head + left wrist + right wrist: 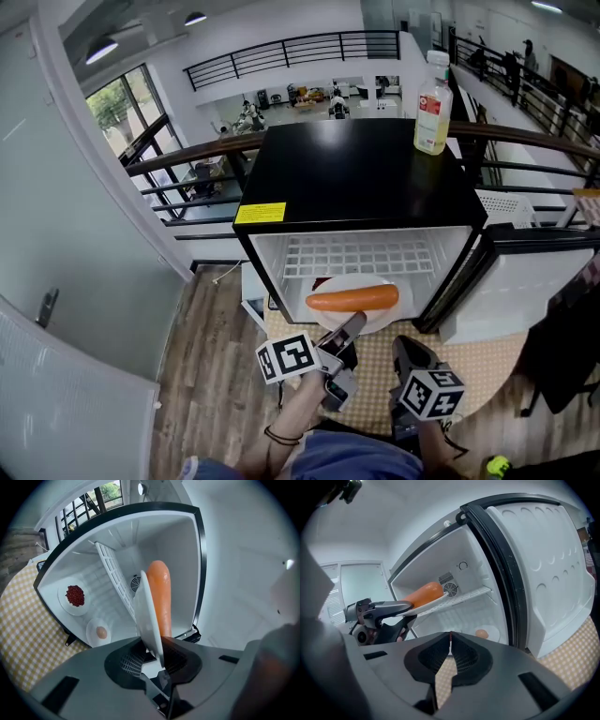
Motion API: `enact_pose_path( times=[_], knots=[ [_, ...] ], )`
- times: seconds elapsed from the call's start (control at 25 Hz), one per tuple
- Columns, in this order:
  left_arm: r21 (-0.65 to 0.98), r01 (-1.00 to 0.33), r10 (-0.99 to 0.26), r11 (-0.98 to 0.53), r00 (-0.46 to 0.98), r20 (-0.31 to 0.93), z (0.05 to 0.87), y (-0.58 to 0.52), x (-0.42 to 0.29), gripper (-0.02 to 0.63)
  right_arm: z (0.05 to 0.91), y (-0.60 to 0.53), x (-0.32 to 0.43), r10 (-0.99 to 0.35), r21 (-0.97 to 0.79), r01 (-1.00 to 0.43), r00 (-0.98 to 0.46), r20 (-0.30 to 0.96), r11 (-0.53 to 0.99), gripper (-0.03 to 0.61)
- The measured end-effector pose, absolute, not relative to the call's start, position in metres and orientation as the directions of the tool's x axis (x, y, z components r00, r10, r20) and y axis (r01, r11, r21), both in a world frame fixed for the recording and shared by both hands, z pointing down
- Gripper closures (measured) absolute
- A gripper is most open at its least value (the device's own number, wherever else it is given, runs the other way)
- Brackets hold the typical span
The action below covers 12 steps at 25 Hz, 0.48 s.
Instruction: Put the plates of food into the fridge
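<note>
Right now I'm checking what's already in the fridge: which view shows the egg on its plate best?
The left gripper view: the egg and its plate show clearly. The right gripper view catches the egg too, but smaller, with its plate partly hidden behind the right gripper. The head view does not show it.

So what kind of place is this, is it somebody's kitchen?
Probably not a kitchen. It looks like an upper walkway in an office or lab building: a railing overlooks a lower floor with desks, and the mini fridge stands right beside it.
</note>
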<state>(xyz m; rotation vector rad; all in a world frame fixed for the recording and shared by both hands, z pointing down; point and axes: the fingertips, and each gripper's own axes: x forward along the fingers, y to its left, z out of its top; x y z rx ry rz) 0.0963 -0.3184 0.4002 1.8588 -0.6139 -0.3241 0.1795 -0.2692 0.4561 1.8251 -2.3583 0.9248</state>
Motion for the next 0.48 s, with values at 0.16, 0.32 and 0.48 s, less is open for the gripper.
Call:
enact_pose_path(
  times=[0.16, 0.32, 0.48],
  knots=[
    [0.927, -0.259, -0.541, -0.272, 0.838, 0.075, 0.403, -0.342, 0.103, 0.525, 0.458, -0.279, 0.183, -0.882, -0.433, -0.894, -0.292, 0.370, 0.114, 0.552],
    [0.923, -0.266, -0.534, -0.278, 0.841, 0.081, 0.405, -0.364, 0.111, 0.525, 0.462, -0.285, 0.187, -0.883, -0.432, -0.898, -0.271, 0.383, 0.089, 0.552],
    [0.928, -0.258, -0.535, -0.270, 0.841, 0.078, 0.408, -0.384, 0.119, 0.525, 0.465, -0.288, 0.189, -0.881, -0.422, -0.903, -0.260, 0.395, 0.077, 0.552]
  ],
)
